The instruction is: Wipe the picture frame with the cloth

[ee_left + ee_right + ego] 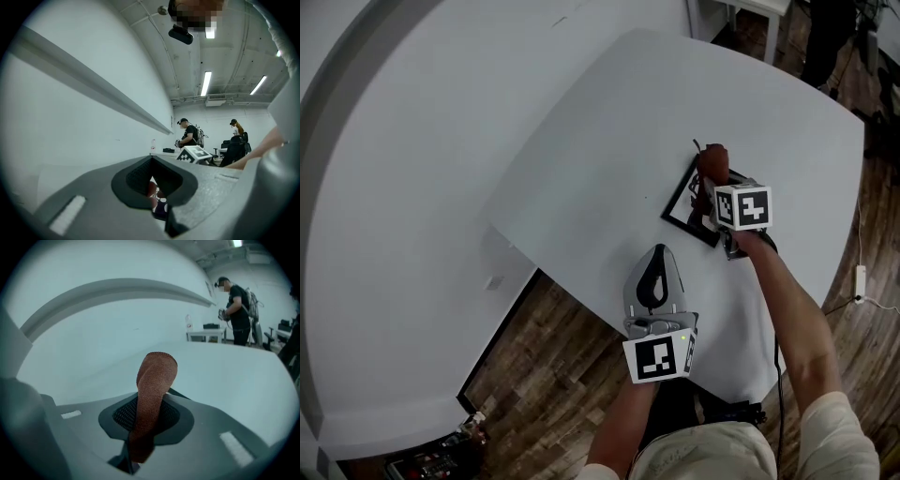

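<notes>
The right gripper [710, 185] has its jaws clamped on a brown cloth [152, 394], whose free end stands above the black picture frame [678, 191] on the white table [600, 122]. The left gripper [660, 255] rests nearer the table edge, jaws together and empty. Each marker cube bears a black-and-white square pattern.

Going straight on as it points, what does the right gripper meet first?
Likely the picture frame, just ahead of the cloth held in the right gripper; depth is unclear.

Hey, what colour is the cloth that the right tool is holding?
Reddish brown. The cloth shows best in the right gripper view.
</notes>
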A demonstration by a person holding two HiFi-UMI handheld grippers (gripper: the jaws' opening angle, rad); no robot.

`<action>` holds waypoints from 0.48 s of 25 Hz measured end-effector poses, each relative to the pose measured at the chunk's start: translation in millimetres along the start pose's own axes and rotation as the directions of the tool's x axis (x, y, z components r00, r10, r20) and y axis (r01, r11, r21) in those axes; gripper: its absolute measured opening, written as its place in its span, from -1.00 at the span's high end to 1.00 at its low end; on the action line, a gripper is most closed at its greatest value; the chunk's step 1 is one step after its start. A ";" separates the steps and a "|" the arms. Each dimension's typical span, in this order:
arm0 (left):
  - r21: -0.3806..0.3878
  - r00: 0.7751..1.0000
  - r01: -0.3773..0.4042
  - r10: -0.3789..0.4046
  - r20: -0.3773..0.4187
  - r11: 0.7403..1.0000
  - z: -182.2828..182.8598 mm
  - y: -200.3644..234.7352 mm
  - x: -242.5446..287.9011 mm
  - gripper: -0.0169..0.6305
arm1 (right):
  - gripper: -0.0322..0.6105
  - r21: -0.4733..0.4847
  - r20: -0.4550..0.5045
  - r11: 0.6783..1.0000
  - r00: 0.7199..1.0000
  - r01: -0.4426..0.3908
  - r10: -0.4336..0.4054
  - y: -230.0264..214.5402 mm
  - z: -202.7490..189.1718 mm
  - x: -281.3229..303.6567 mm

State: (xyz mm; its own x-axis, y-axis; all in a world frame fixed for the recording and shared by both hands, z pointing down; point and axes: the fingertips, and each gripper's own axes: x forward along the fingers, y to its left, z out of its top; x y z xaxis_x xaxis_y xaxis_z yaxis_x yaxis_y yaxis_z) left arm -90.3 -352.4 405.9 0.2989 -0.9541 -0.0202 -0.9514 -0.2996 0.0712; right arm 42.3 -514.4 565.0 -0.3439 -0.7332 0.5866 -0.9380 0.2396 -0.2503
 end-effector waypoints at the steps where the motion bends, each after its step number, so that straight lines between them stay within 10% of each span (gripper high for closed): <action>1: -0.003 1.000 -0.003 0.003 -0.007 1.000 -2.7 4.0 3.1 0.95 | 0.60 0.028 -0.037 1.000 0.999 -0.002 0.003 -2.2 -0.1 16.1; 12: -0.044 0.999 -0.031 0.031 -0.017 0.999 -8.6 20.3 8.7 0.95 | 0.60 0.137 -0.193 0.990 0.981 0.045 -0.017 -18.5 -17.0 66.0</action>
State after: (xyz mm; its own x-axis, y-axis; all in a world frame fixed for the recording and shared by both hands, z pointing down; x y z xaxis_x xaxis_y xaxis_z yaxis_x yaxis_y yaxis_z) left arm -106.4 -366.8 415.7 0.2708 -0.9626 -0.0007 -0.9561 -0.2691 0.1160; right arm 36.3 -556.4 621.4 -0.3293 -0.6005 0.7287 -0.9377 0.1176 -0.3268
